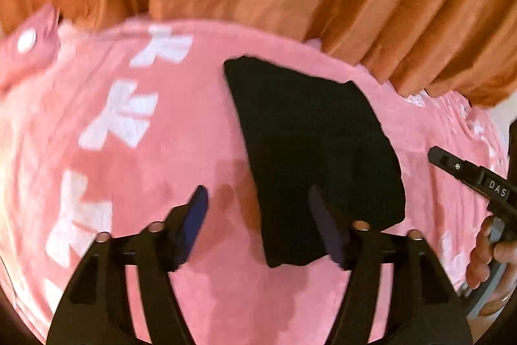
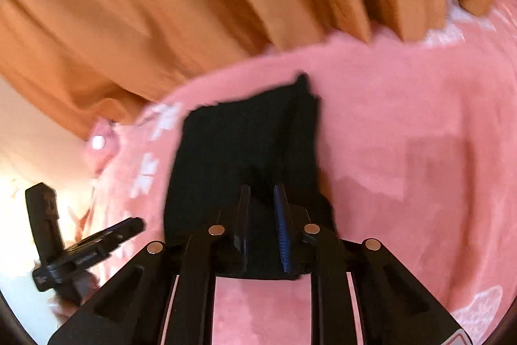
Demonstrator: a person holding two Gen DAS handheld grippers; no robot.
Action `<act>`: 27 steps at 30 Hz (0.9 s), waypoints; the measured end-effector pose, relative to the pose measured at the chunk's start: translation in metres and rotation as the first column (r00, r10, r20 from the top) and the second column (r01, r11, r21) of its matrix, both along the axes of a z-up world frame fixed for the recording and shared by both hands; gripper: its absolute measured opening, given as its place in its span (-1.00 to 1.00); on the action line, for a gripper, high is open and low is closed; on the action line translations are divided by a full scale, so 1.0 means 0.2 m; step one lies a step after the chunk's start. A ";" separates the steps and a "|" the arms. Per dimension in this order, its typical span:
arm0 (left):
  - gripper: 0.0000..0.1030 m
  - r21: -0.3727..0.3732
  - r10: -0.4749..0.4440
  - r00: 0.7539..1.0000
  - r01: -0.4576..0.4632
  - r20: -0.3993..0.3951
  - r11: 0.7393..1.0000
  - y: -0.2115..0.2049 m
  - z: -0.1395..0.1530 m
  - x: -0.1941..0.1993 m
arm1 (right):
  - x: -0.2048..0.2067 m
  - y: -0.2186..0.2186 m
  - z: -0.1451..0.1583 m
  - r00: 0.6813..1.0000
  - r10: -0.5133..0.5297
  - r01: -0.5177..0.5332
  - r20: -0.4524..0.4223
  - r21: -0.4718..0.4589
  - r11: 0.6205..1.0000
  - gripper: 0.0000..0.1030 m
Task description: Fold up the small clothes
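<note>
1. Looking down, I see the black garment (image 1: 310, 151) lying folded on the pink blanket (image 1: 161, 151).
2. My left gripper (image 1: 258, 215) has fingers apart, empty.
3. My right gripper (image 2: 263, 215) has fingers nearly closed; a grip I cannot tell.

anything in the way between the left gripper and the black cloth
Nothing visible. The black cloth lies flat on the pink blanket, right in front of the left gripper, whose jaws stand apart with nothing between them. The right gripper is at the cloth's near edge on the other side.
</note>
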State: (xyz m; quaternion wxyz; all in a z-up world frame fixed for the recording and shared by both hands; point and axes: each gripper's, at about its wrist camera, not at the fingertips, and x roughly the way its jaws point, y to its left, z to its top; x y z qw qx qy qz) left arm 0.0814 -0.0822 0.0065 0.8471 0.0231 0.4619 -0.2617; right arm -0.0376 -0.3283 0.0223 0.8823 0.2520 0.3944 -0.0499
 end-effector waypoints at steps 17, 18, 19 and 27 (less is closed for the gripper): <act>-0.68 -0.175 -0.061 0.976 0.025 -0.208 0.984 -0.11 -0.11 0.08 | 0.10 0.17 -0.12 0.988 0.139 -0.135 -0.063 0.054 0.989 -0.75; -0.67 -0.174 -0.061 0.978 0.026 -0.201 0.984 -0.08 -0.10 0.08 | 0.08 0.19 -0.09 0.989 0.143 -0.141 -0.041 0.048 0.989 -0.75; -0.64 -0.159 -0.058 0.976 0.025 -0.209 0.987 -0.07 -0.12 0.08 | 0.07 0.20 -0.09 0.988 0.146 -0.144 -0.046 0.044 0.989 -0.75; -0.41 0.010 -0.022 0.995 0.023 -0.096 1.000 -0.06 -0.16 -0.05 | -0.02 0.24 -0.22 0.976 0.055 -0.084 -0.212 -0.129 0.988 -0.63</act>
